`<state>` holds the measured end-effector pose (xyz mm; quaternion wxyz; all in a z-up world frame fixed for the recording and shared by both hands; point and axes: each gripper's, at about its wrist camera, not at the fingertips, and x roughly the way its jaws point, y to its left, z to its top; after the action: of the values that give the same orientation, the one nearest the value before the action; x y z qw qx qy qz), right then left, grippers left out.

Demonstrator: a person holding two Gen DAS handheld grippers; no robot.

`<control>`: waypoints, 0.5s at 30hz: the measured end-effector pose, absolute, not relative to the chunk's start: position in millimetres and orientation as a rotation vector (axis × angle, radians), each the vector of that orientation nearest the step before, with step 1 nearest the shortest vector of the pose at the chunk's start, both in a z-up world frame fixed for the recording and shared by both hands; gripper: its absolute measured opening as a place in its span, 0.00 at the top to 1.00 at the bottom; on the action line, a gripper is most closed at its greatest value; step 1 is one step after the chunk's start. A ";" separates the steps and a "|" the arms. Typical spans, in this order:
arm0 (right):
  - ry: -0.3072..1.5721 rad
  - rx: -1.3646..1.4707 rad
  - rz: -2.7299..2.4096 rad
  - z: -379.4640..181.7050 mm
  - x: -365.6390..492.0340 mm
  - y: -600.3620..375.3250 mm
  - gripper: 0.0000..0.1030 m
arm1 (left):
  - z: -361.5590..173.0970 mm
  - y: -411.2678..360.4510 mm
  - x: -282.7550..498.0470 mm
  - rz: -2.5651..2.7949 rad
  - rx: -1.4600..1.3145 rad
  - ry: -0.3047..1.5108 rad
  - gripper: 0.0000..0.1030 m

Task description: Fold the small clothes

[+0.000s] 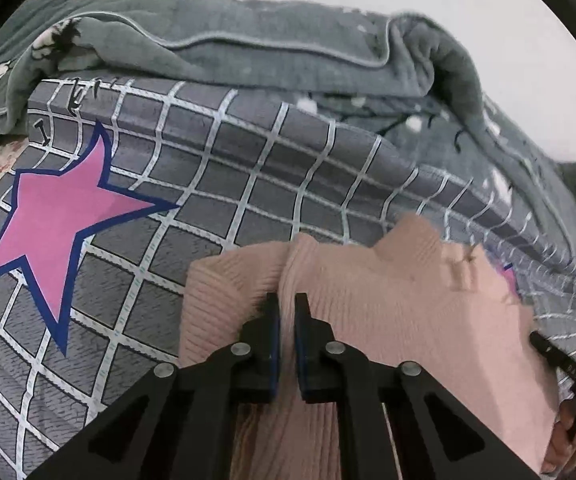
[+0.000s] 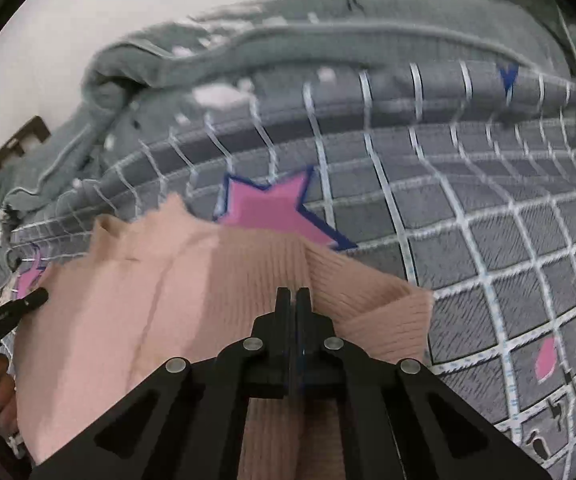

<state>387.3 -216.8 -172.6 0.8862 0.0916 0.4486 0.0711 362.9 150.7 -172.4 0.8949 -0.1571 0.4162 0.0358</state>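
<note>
Pink ribbed sweater point(image 1: 388, 320) is lying on the bed's grey checked cover point(image 1: 208, 184), near the folded grey-green blanket point(image 1: 288, 52) along the far edge. Left claw point(image 1: 286, 308) is pinching a raised ridge of the knit between its nearly closed pads. Right claw point(image 2: 293, 300) is sitting fully closed against the sweater's ribbed sleeve fold point(image 2: 368, 300), gripping the fabric. Pink stars point(image 1: 60, 216) are showing on the cover beside the sweater.
</note>
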 end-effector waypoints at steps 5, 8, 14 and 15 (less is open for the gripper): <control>0.930 0.167 0.117 -172.1 386.7 -213.3 0.98 | -176.7 152.2 364.2 0.057 -0.334 0.864 0.85; 0.924 0.174 0.116 -170.9 385.5 -213.2 0.96 | -175.9 151.5 363.2 0.027 -0.335 0.856 0.75; 0.891 0.215 0.155 -161.7 378.6 -219.8 0.75 | -162.6 145.5 355.5 -0.059 -0.319 0.811 0.53; 0.884 0.208 0.147 -157.3 376.0 -220.3 0.70 | -160.7 145.3 353.8 -0.057 -0.320 0.807 0.53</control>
<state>376.0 -220.3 -157.3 0.8962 0.1002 0.4264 0.0711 353.8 145.3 -160.7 0.9068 -0.1552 0.3910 -0.0275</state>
